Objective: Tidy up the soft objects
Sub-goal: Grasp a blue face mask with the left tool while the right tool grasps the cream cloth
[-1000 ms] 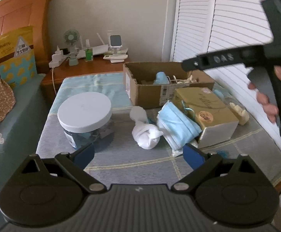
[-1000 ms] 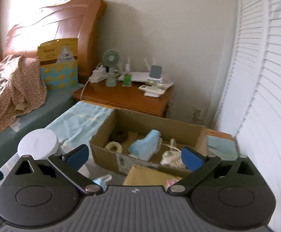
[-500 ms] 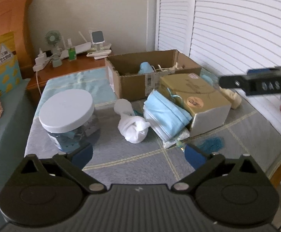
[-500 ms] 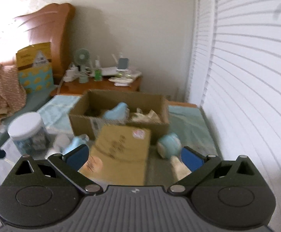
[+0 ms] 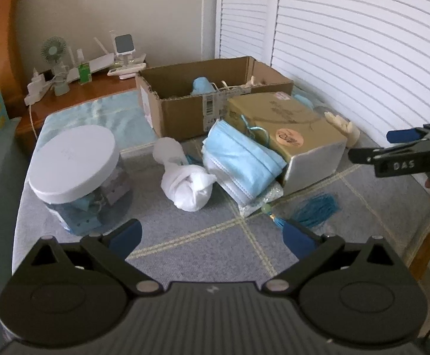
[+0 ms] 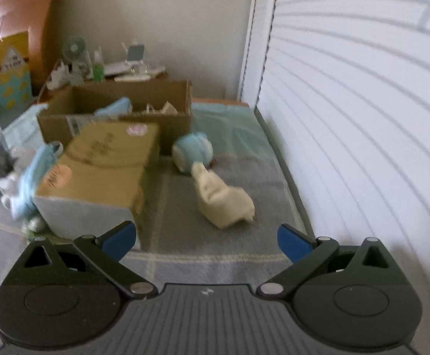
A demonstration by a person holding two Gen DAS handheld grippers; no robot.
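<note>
My left gripper (image 5: 212, 238) has its jaws spread wide and holds nothing; its blue pads hang above the grey checked cloth (image 5: 203, 254) that covers the counter. My right gripper (image 6: 206, 241) also has its jaws spread wide and empty, touching nothing, over the same cloth.

I take the tan gift box (image 5: 286, 130) as my landmark. It lies on its side on the cloth, its pale end face turned toward me. Leaning against its left side is a stack of light blue face masks (image 5: 241, 159), the top ones loose and slumped. Further left of the box, just beside the masks, sits a white rolled sock bundle (image 5: 188, 183), crumpled and knotted. In front of the box a teal tassel (image 5: 312, 207) lies flat on the cloth. Behind the box stands an open cardboard carton (image 5: 179, 112) with a pale blue soft item and some cream bits inside. Far left of the box is a clear jar with a white lid (image 5: 73, 153).

In the right wrist view, to the right of the box, a cream soft toy (image 6: 221, 198) lies tipped on the cloth, and just behind it a round light blue sock ball (image 6: 192, 155) rests near the carton's corner; both look blurred.
</note>
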